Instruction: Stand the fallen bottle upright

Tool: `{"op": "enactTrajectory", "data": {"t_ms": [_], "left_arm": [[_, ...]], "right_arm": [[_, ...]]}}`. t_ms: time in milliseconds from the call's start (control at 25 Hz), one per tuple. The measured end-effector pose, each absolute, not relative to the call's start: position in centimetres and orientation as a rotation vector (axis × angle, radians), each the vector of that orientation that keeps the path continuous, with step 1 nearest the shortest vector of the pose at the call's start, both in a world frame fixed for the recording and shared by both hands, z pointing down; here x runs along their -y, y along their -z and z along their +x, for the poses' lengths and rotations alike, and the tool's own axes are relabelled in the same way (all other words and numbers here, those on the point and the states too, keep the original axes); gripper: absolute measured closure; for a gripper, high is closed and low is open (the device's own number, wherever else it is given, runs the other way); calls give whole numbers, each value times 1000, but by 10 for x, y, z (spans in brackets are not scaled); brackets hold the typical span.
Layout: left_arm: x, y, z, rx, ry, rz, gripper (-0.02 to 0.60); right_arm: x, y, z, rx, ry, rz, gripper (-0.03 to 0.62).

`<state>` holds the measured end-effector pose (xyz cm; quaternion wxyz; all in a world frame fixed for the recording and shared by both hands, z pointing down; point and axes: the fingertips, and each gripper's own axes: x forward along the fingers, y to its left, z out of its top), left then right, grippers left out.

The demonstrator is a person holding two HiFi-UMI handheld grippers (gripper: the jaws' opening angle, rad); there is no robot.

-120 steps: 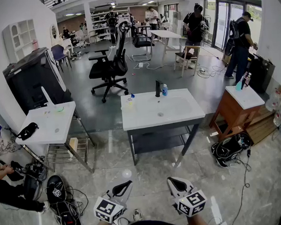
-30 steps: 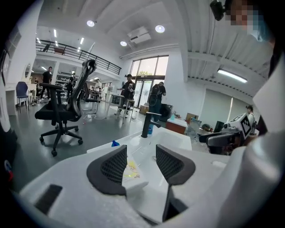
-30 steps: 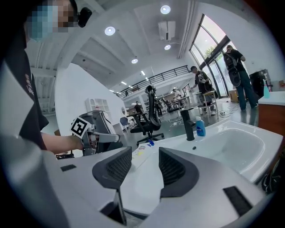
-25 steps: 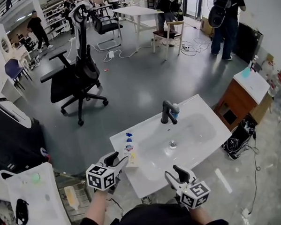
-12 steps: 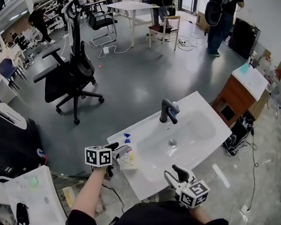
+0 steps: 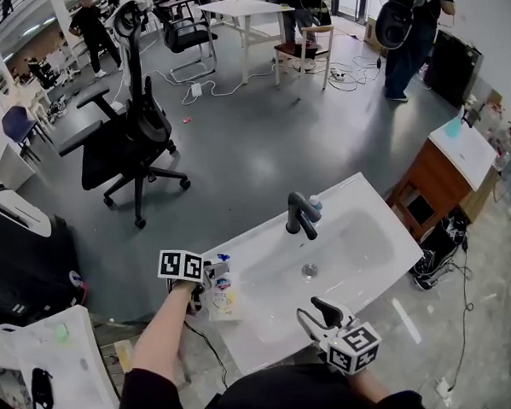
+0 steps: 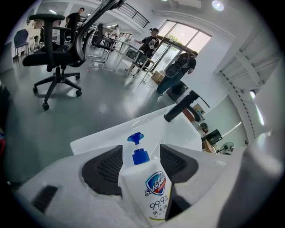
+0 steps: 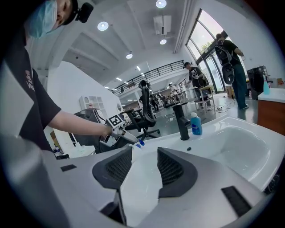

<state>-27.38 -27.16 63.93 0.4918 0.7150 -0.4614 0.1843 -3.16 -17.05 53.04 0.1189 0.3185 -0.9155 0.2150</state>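
Left gripper (image 6: 207, 284) fingers clamped on soap bottle (image 6: 223, 297), at counter (image 6: 368, 204) left end, close to its edge. Right gripper (image 6: 318, 314) fingers apart, holding nothing, over the front edge.

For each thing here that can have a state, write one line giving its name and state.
soap bottle: lying on the sink counter, not upright.
left gripper: shut on the soap bottle.
right gripper: open, empty.
tap: no water running.
blue bottle: upright beside the tap.
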Motion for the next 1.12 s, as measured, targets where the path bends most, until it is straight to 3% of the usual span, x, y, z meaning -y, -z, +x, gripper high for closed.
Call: {"op": "enactTrajectory", "data": {"t_ms": [800, 880, 1120], "left_arm": [[282, -681, -262, 1037, -675, 1590, 325], [283, -680, -259, 1020, -664, 1593, 377], [283, -675, -256, 1027, -699, 1668, 407]], "right_arm": [[204, -540, -14, 2657, -703, 938, 433], [203, -540, -17, 2660, -706, 930, 434], [201, -537, -20, 2661, -700, 932, 439]]}}
